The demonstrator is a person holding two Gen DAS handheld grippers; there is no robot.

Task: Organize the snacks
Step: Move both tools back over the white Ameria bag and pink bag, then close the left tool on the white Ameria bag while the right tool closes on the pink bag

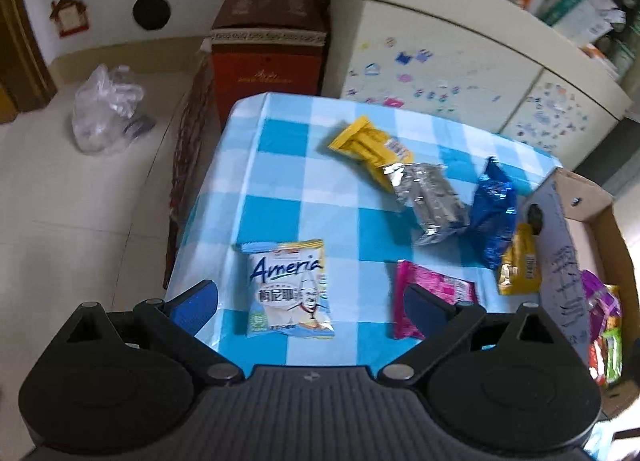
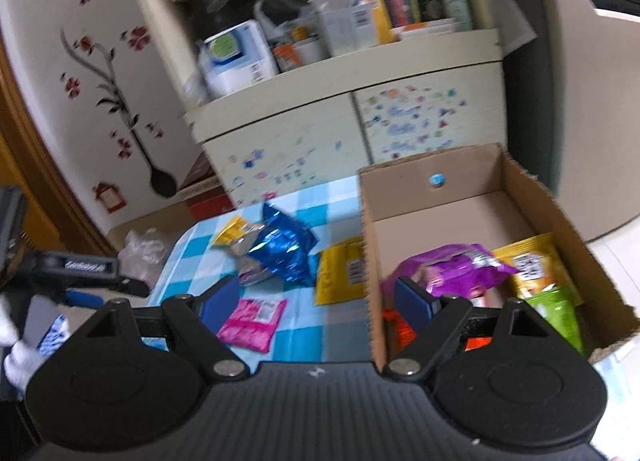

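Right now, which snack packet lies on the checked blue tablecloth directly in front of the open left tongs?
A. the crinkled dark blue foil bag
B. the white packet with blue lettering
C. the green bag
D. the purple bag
B: the white packet with blue lettering lies between the left tongs, whose fingers stand apart.

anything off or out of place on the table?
Nothing spilled or torn. Six packets remain loose on the checked tablecloth, not in the cardboard box. The silver packet overlaps the yellow packet and touches the blue packet; another yellow one sits against the box wall.
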